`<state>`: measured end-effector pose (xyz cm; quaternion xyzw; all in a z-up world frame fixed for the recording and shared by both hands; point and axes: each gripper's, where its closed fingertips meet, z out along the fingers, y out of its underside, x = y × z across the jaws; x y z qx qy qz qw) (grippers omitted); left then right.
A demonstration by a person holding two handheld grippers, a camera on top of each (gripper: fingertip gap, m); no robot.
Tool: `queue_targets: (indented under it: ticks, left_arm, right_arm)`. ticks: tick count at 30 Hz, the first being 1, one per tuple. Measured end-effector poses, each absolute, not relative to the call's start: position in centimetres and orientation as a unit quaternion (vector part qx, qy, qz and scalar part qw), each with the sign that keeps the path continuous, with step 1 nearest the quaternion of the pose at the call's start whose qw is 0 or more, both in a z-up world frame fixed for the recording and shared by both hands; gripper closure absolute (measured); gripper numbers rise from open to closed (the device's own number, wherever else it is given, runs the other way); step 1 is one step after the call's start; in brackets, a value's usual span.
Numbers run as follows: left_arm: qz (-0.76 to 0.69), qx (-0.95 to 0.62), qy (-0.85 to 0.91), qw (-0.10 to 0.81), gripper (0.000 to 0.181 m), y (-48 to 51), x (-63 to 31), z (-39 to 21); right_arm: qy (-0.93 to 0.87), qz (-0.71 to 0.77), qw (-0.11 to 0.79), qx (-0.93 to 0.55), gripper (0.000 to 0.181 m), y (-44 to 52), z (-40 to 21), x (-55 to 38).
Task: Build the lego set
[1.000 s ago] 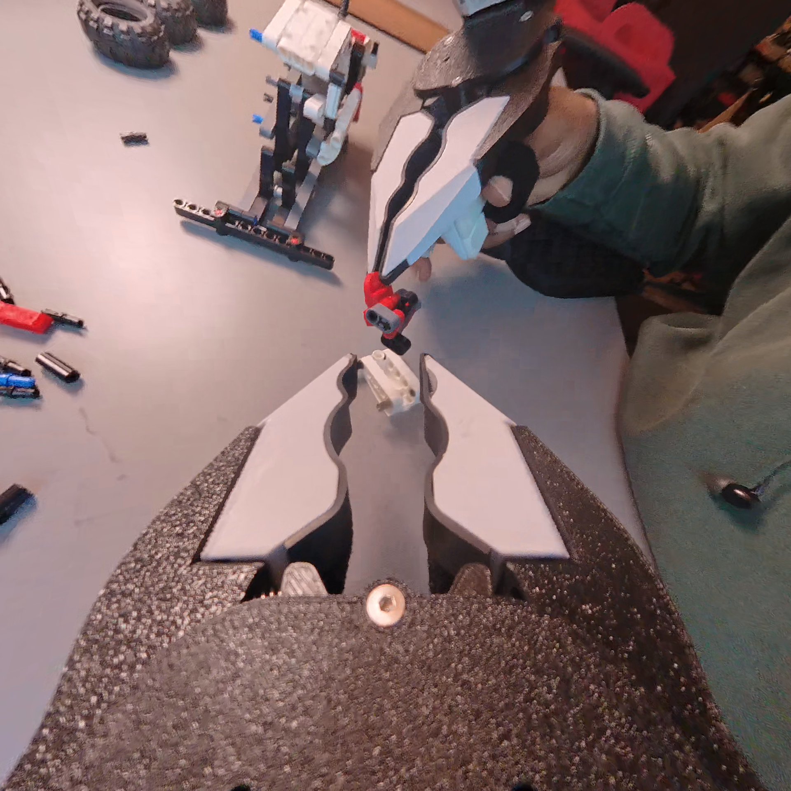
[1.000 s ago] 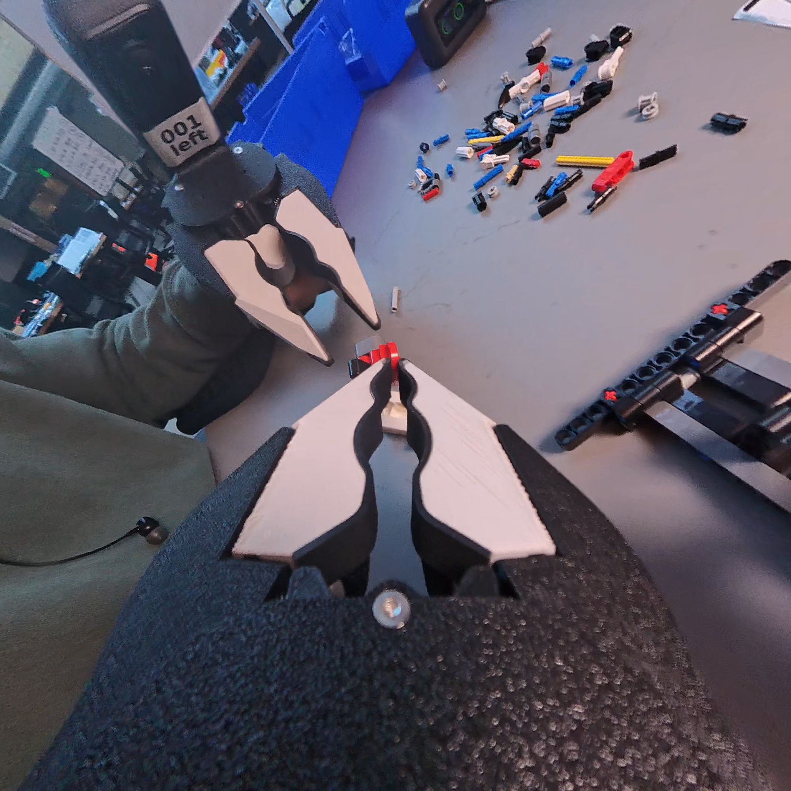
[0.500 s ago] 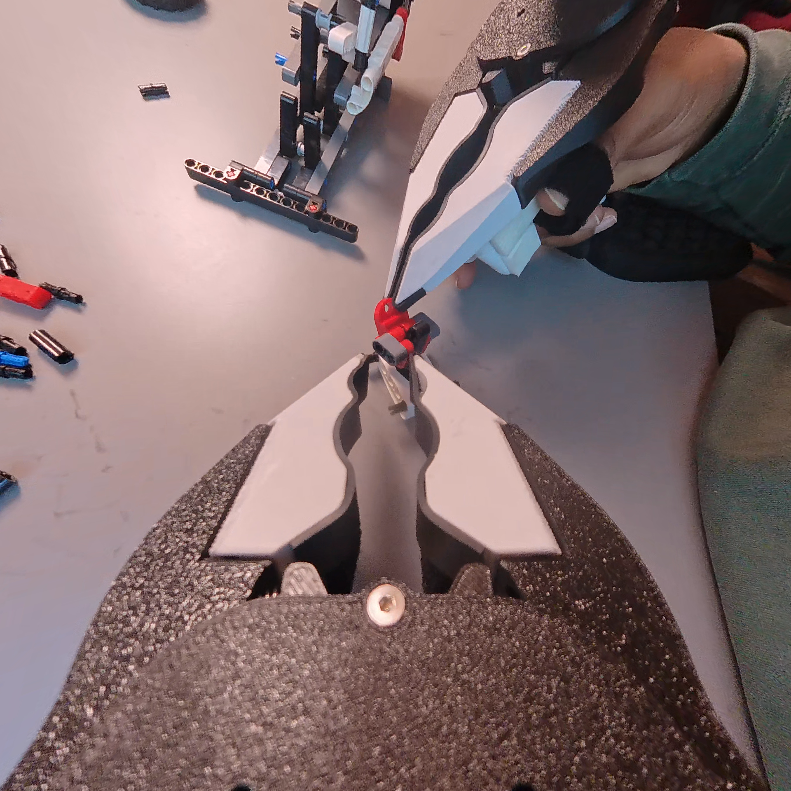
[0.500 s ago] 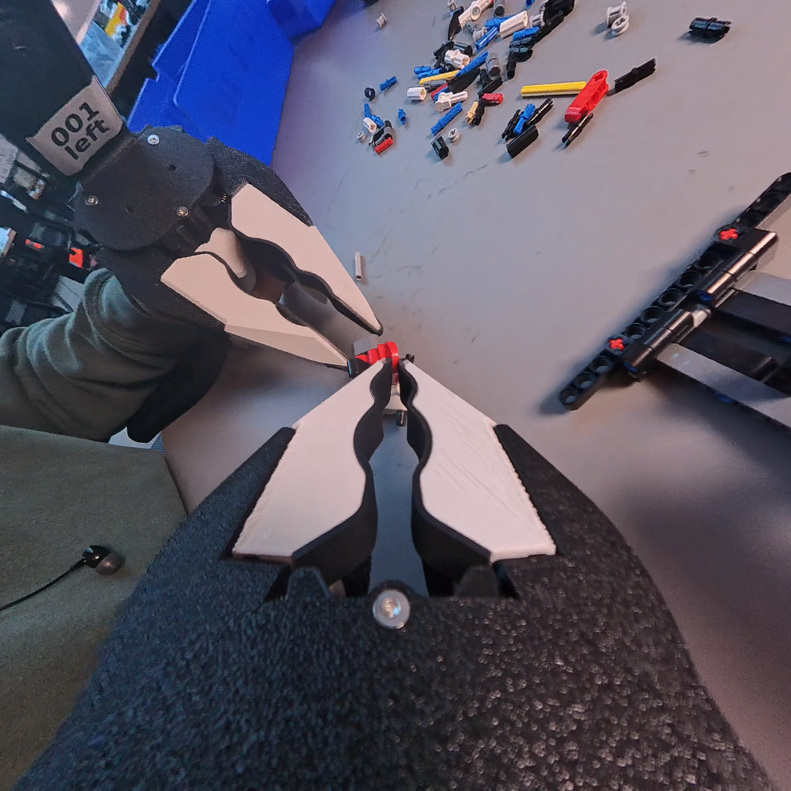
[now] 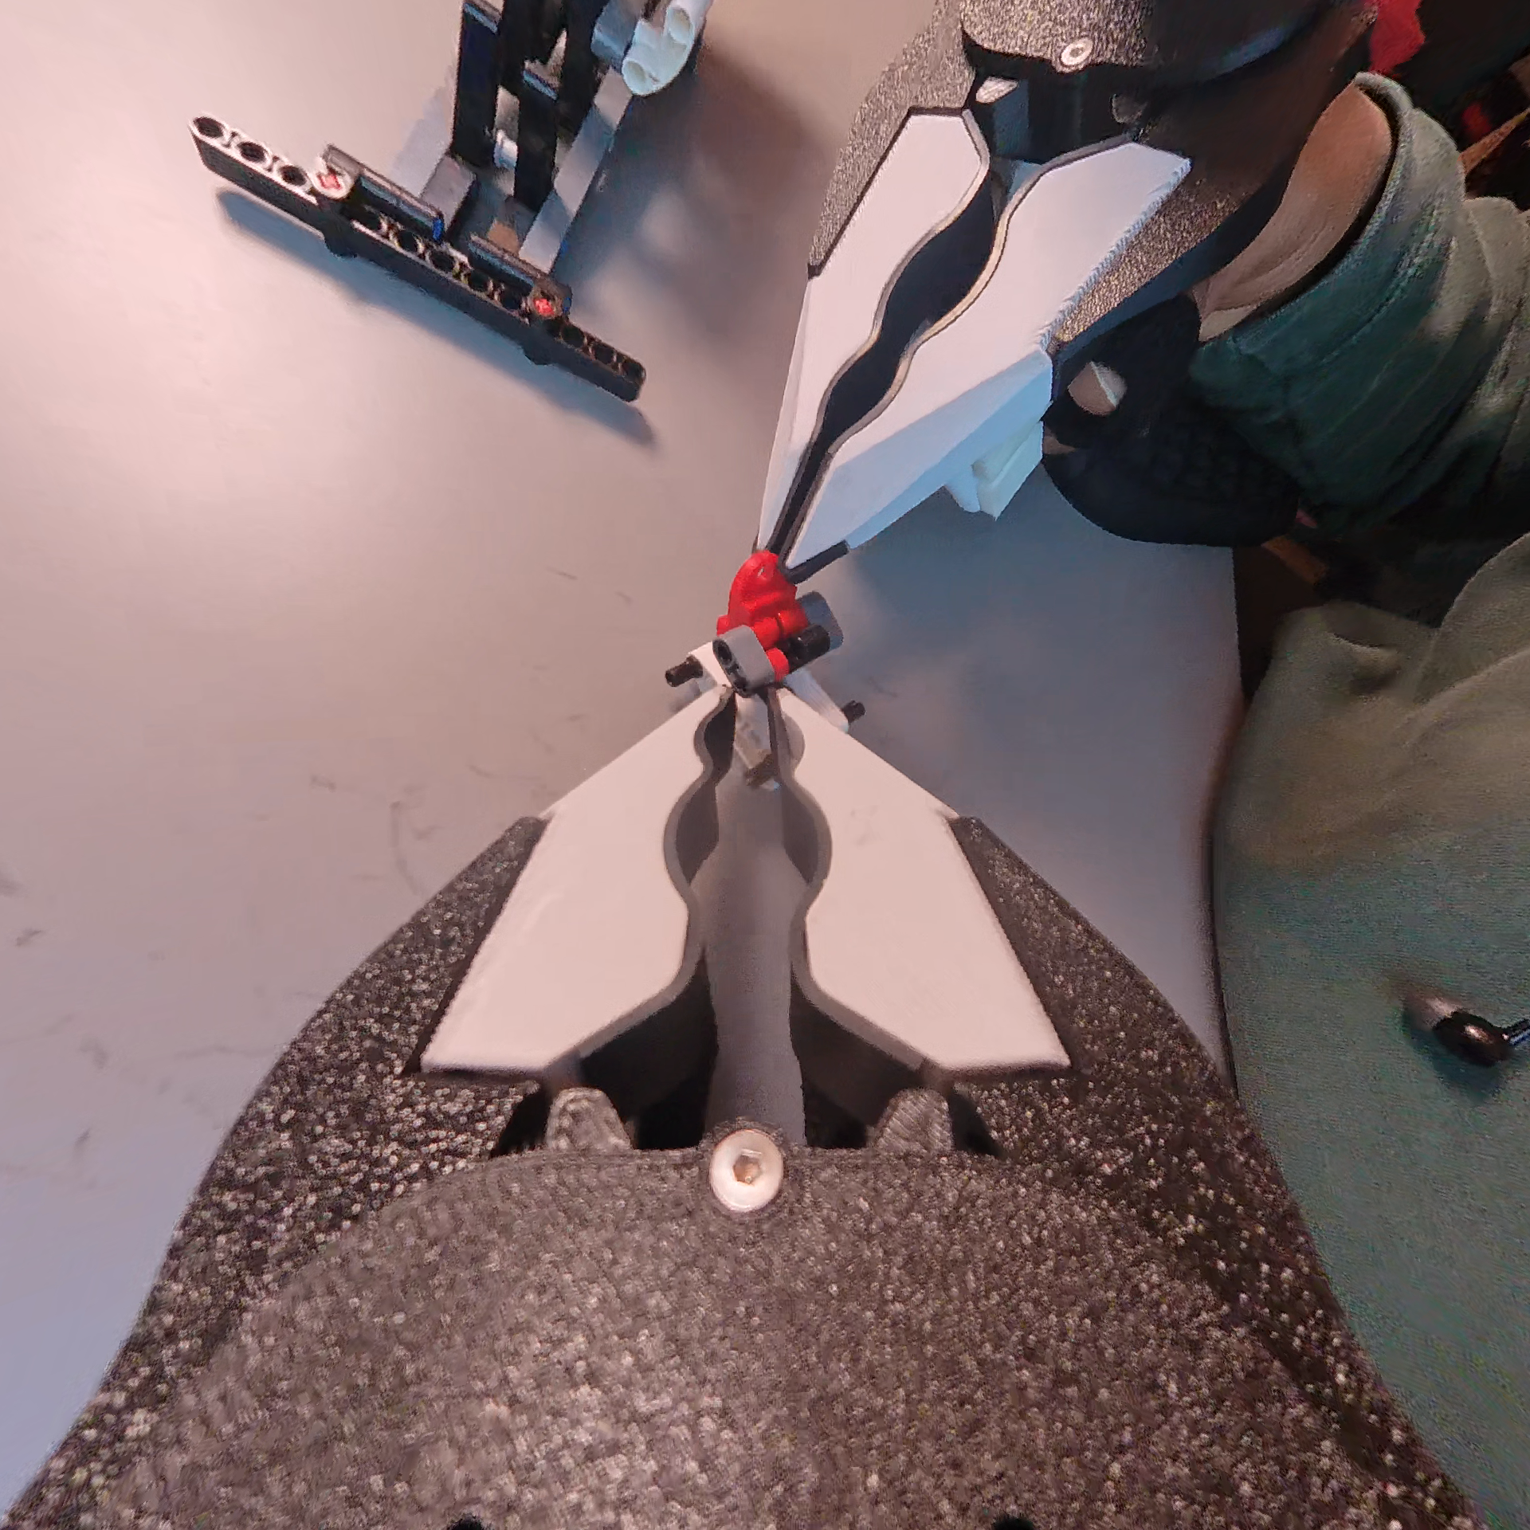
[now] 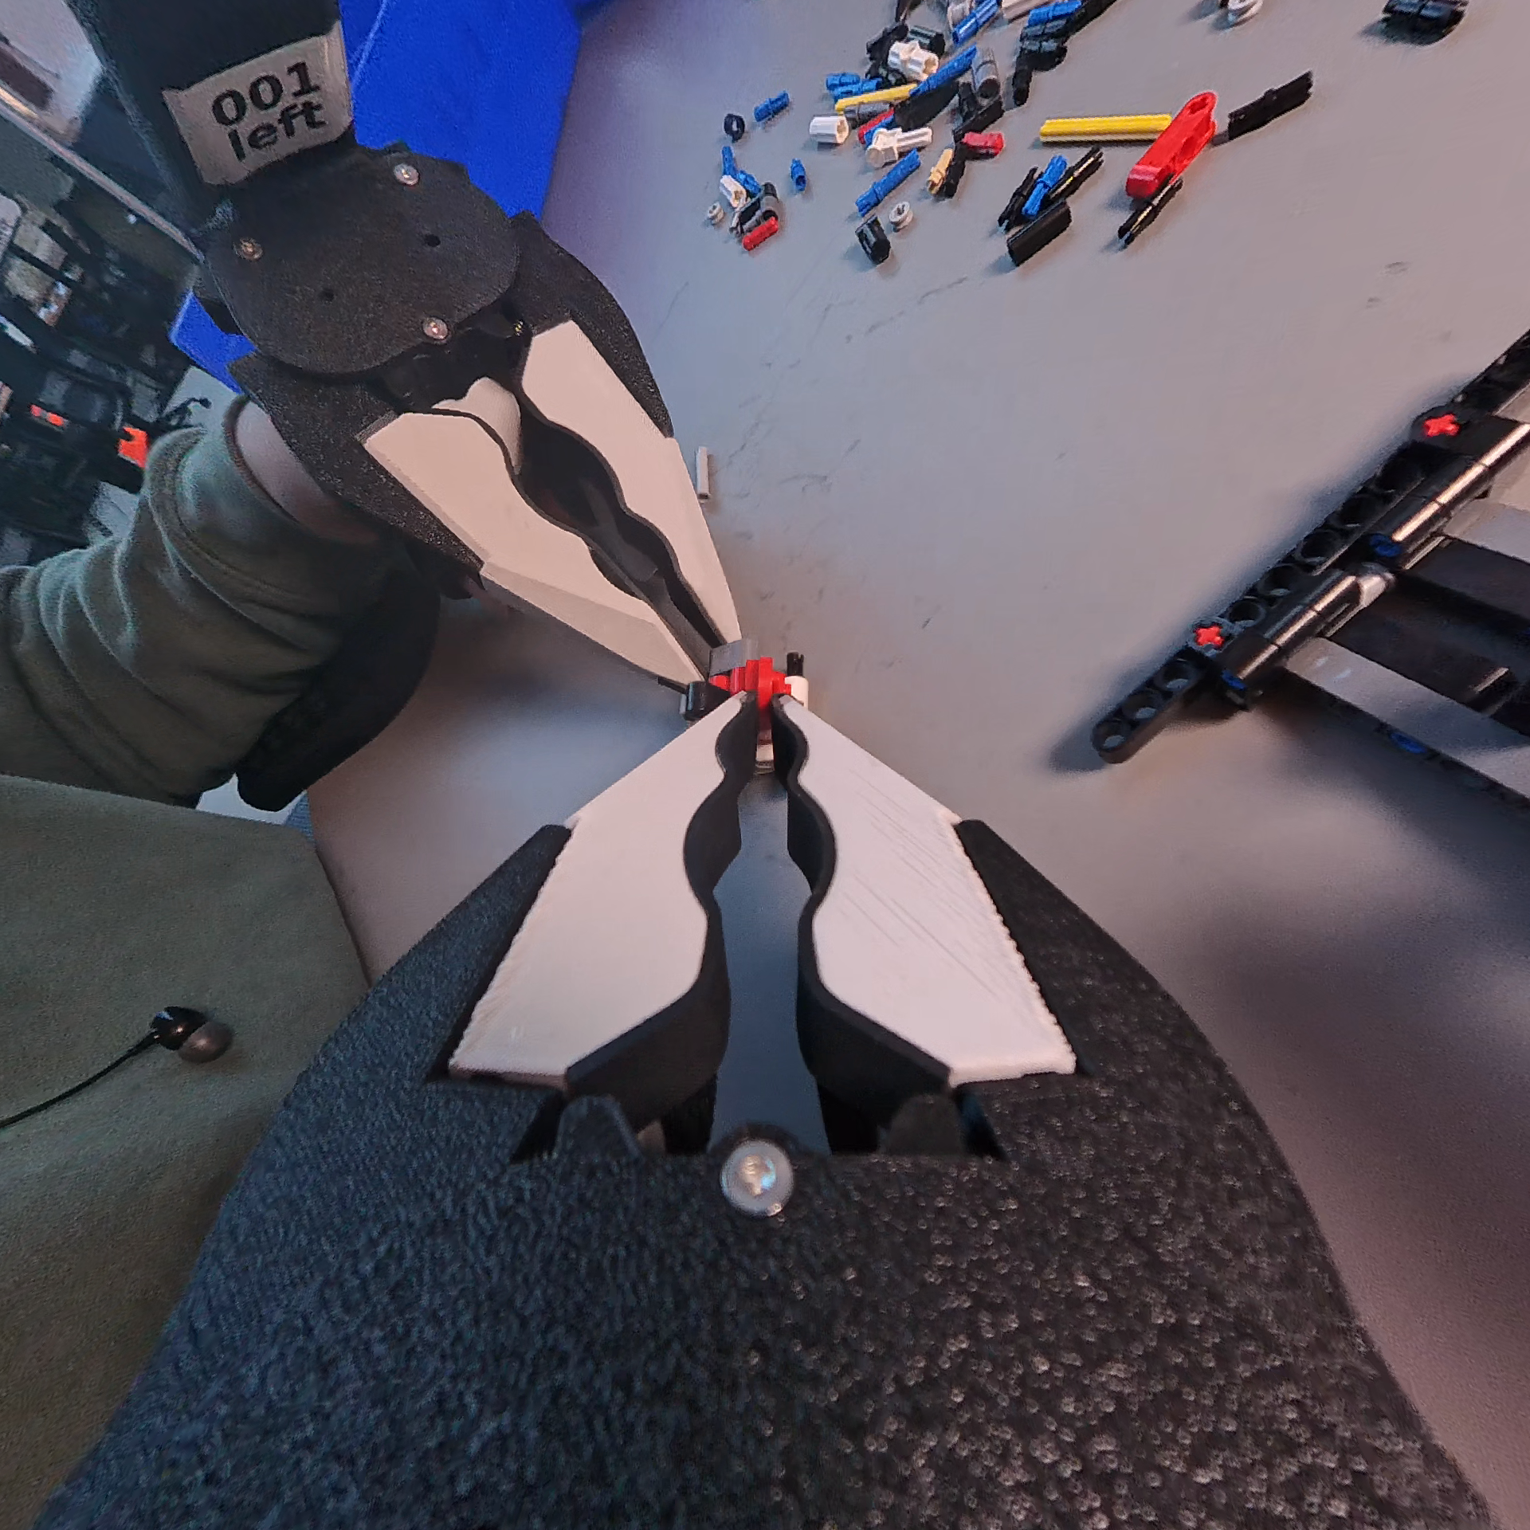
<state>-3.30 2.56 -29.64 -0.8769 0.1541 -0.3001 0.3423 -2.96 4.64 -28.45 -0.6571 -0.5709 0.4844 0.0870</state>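
Note:
My left gripper [image 5: 757, 714] is shut on a small white lego piece [image 5: 749, 737] with black pins sticking out at its sides. My right gripper [image 5: 782, 559] comes in from the upper right, shut on a red lego piece [image 5: 757, 596] with a grey connector [image 5: 739, 654]. The red piece touches the white piece just above the grey table [image 5: 248, 662]. In the right wrist view the right gripper [image 6: 763, 704] holds the red piece [image 6: 752, 675] tip to tip with the left gripper [image 6: 716, 662]. The joint between the pieces is partly hidden.
The partly built black and white model [image 5: 464, 240] with its long black beam [image 6: 1291, 654] stands farther back. A pile of loose parts [image 6: 952, 141] and a blue bin [image 6: 464, 99] lie beyond. The person's green sleeves [image 5: 1341, 331] and the table edge are close by. The tips of both grippers are at nearly the same place.
My left gripper was open around the white piece on the table and has shut on it. Both grippers have moved together, so the red piece now meets the white one.

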Motion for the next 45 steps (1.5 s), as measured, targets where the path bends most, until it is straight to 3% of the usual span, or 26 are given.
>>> queue_targets:
  ticks: [3, 9, 15, 25, 34, 45]
  left_arm:
    - [-0.299, -0.883, 0.150, 0.330, 0.174, 2.5, -3.3, -30.0]
    - [-0.283, -0.888, 0.142, 0.333, 0.153, 2.0, -3.9, -29.6]
    - [-0.248, -0.893, 0.161, 0.340, 0.143, 0.8, -3.1, -29.1]
    - [-0.207, -0.908, 0.154, 0.330, 0.145, 1.0, -2.4, -30.8]
    - [-0.220, -0.904, 0.162, 0.330, 0.167, 0.9, -2.9, -31.3]
    - [-0.264, -0.895, 0.181, 0.310, 0.168, 0.3, -4.0, -31.1]
  right_arm:
    - [-0.577, 0.475, 0.093, -0.658, 0.178, 4.8, -28.8, -3.1]
    - [-0.582, 0.470, 0.089, -0.658, 0.178, 4.7, -29.2, -3.2]
    - [-0.587, 0.466, 0.098, -0.654, 0.166, 4.9, -29.2, -3.2]
    - [-0.611, 0.457, 0.145, -0.629, 0.157, 6.1, -28.1, -2.9]
    - [-0.646, 0.445, 0.181, -0.592, 0.152, 6.6, -27.4, -2.5]
    - [-0.729, 0.400, 0.184, -0.524, 0.146, 4.2, -29.4, -1.7]
